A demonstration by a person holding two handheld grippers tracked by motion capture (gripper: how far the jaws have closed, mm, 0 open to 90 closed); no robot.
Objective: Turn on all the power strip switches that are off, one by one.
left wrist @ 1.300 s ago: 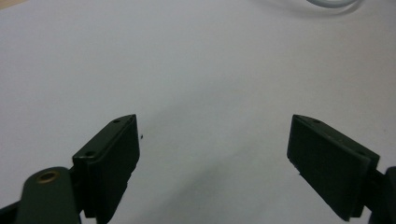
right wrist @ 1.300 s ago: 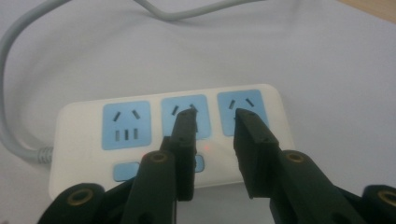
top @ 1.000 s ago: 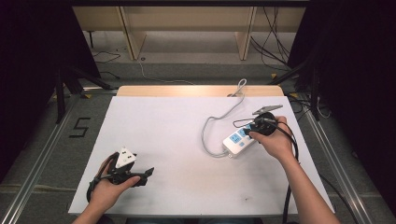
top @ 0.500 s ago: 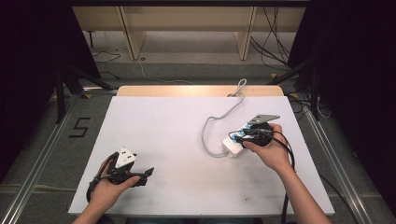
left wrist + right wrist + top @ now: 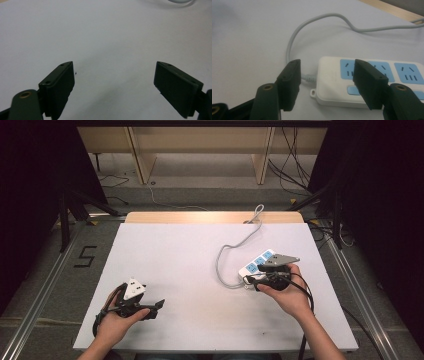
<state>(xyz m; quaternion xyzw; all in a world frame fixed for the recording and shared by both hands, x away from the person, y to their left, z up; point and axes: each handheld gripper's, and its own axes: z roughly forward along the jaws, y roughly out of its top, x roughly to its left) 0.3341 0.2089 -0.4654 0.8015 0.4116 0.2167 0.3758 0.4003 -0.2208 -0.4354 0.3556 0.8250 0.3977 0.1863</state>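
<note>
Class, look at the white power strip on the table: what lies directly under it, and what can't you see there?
The power strip lies flat on the white table, its grey cord looping away. Its underside and the patch of table beneath it are covered.

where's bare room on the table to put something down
The whole far-left and middle of the white table is bare, bordered by the left claw near the front edge and the grey cord to the right. It is crowded at the right, around the power strip and right claw.
</note>
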